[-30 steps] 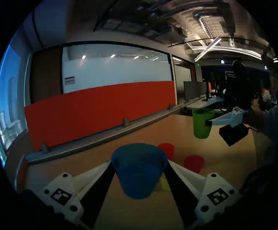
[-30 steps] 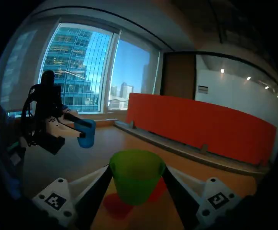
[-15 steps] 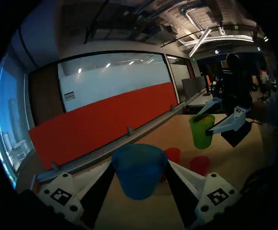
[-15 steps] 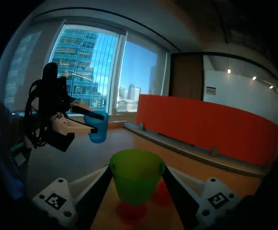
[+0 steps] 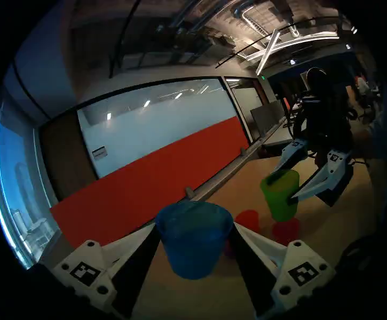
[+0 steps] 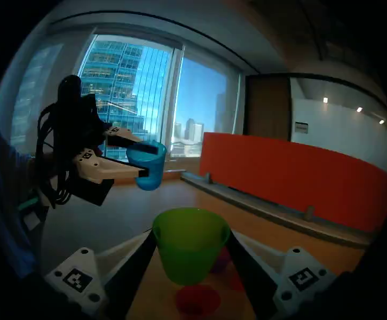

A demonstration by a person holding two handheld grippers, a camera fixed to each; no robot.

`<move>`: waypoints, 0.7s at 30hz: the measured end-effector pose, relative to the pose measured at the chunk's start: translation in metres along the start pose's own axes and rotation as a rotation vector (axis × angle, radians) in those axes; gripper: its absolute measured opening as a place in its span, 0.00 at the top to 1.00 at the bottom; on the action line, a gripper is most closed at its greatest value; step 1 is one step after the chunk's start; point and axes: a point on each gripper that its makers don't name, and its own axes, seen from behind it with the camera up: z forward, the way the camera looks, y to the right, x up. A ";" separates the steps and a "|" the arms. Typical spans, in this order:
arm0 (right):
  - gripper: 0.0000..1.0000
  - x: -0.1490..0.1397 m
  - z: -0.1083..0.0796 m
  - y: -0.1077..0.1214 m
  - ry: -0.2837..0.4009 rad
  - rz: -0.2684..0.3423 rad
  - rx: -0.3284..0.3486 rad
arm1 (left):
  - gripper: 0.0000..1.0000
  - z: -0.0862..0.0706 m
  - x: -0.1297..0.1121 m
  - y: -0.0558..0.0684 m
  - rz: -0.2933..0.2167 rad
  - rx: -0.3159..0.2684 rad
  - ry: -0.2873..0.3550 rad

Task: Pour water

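Over the wooden table [image 5: 321,234], the left gripper [image 5: 193,234] clamps a blue cup [image 5: 194,248], the right gripper [image 6: 190,240] a green cup [image 6: 191,250], well apart.

- Translucent blue plastic cup [image 5: 194,242]: was plain blue throughout.
- Translucent green plastic cup [image 6: 190,248]: was bright green, unpatterned.
- Left gripper [image 5: 194,226] and right gripper [image 6: 190,232]: had white fingers with black inner faces, and each carried black-and-white square tags.
- Two low round red plastic pieces [image 5: 247,218], possibly cups: were solid red.
- Long wall panel [image 5: 156,184]: was orange-red under a white band.
- Wooden tabletop [image 5: 204,298]: was tan.
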 end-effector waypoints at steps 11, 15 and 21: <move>0.07 0.003 0.012 -0.018 0.004 -0.009 0.040 | 0.14 -0.006 0.016 -0.005 0.078 0.017 0.021; 0.07 0.005 0.015 -0.023 0.007 -0.011 0.052 | 0.14 -0.008 0.022 -0.007 0.100 0.025 0.032; 0.07 0.006 0.019 -0.029 0.011 -0.013 0.068 | 0.14 -0.010 0.028 -0.008 0.138 0.029 0.043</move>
